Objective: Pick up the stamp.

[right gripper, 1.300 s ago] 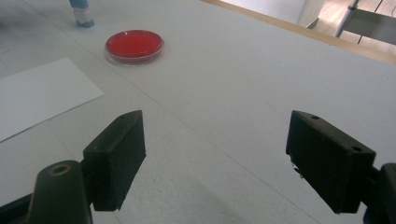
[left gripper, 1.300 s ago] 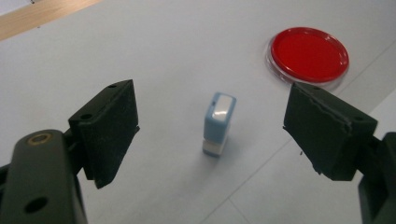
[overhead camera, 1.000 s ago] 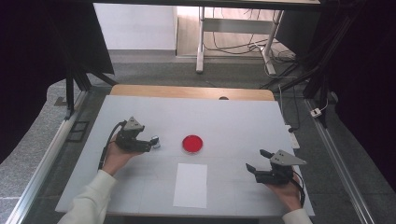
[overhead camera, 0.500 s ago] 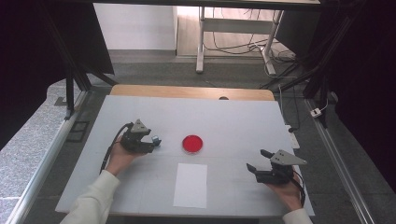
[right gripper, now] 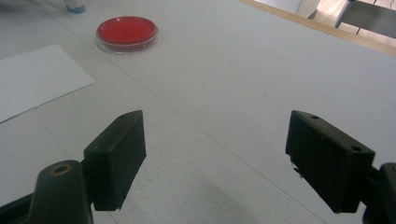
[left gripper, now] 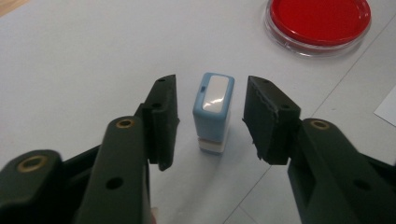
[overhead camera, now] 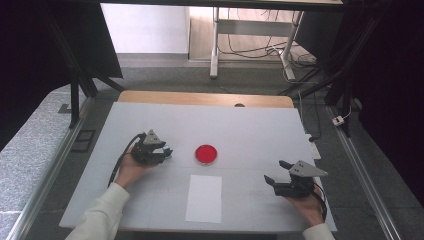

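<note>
Left gripper (left gripper: pixel 210 116) sitting at left-centre of the white table (overhead camera: pixel 250 125), jaws having just been closing around a small light-blue stamp block (left gripper: pixel 213 112). Standing upright on the table between the two black pads (left gripper: pixel 163 116), narrow gaps showing on both sides, pads not yet pressing. Carrying a white glossy top face and a white band near its base. In the high view, appearing as a bluish speck at the left gripper (overhead camera: pixel 167 152) tip, just left of the red ink pad dish (overhead camera: pixel 206 154). Dish lying flat at table centre, round, clear-rimmed, red inside; sitting far and right of the stamp in the left gripper view (left gripper: pixel 319 21). White paper sheet (overhead camera: pixel 204 198) lying near the front edge, below the dish. Right gripper (overhead camera: pixel 272 171) resting at near right, held in a hand (overhead camera: pixel 305 207), jaws standing wide apart, gripping nothing, pointing left toward the dish (right gripper: pixel 126 32) and sheet (right gripper: pixel 37 79).
</note>
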The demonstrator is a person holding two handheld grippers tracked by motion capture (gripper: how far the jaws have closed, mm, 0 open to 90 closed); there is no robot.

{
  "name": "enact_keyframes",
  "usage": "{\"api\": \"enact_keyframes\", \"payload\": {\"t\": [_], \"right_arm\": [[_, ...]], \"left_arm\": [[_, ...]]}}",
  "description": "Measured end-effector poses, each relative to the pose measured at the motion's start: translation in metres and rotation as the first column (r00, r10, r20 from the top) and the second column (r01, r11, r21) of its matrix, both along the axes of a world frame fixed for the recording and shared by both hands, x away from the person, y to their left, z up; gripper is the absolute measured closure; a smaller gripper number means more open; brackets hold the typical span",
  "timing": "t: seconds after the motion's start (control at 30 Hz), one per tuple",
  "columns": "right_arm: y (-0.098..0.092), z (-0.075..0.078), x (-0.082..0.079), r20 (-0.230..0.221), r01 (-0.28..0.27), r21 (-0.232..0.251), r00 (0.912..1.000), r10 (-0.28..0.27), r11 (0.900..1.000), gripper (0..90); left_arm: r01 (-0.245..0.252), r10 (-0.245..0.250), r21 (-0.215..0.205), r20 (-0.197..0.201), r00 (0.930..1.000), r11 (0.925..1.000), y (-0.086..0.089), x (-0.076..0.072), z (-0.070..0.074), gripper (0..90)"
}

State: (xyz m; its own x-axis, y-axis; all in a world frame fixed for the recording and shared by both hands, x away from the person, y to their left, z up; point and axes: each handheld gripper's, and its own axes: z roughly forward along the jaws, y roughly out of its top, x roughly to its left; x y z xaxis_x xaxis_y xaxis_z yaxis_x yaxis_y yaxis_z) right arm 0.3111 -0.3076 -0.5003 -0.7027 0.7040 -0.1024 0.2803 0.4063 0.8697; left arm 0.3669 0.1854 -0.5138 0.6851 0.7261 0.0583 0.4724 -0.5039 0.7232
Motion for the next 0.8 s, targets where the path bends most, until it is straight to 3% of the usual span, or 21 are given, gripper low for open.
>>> {"api": "enact_keyframes", "payload": {"t": [0.33, 0.53, 0.8], "right_arm": [[-0.0003, -0.0006, 0.0005, -0.003, 0.002, -0.004, 1.0, -0.002, 1.0, 19.8], [-0.0004, -0.0006, 0.0005, -0.003, 0.002, -0.005, 1.0, -0.002, 1.0, 19.8], [-0.001, -0.0009, 0.0002, -0.002, 0.006, -0.003, 1.0, -0.006, 1.0, 19.9]], "left_arm": [[0.024, -0.024, -0.002, 0.015, 0.9996, 0.9997, 0.0006, -0.001, -0.0005, 74.4], [0.031, -0.032, 0.01, 0.023, 0.9992, 0.9995, -0.001, -0.002, 0.0, 75.2], [0.022, -0.022, -0.009, 0.021, 0.9995, 0.9997, 0.0017, -0.0022, 0.0012, 75.4]]}}
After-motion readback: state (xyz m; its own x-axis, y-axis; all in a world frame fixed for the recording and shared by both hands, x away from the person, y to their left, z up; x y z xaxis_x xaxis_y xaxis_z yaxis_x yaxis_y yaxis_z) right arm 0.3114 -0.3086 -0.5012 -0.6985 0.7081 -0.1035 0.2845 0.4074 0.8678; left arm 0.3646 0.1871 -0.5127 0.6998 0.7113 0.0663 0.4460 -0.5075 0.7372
